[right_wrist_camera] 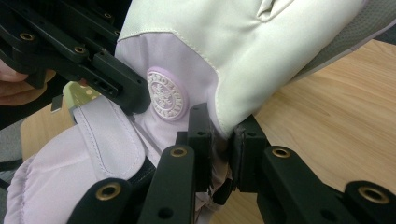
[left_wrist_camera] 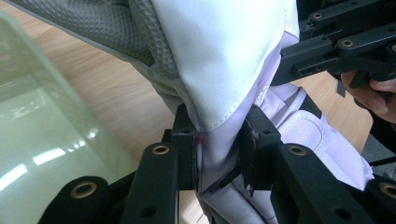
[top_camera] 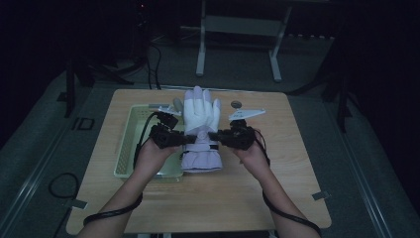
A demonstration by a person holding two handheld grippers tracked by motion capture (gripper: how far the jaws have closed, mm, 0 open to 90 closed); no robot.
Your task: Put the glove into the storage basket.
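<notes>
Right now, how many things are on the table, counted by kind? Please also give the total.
Glove, white and pale lilac, held at the wrist by both grippers: 1
Tray, pale green plastic: 1
Small round thing, too small to identify: 1
Total: 3

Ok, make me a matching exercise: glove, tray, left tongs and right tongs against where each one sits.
1 glove
2 tray
3 left tongs
4 right tongs

a shut on the glove's right edge
b left part of the table, beside the glove
c held at the wrist from both sides
d shut on the glove's left edge

Pairs: 1-c, 2-b, 3-d, 4-a
</notes>
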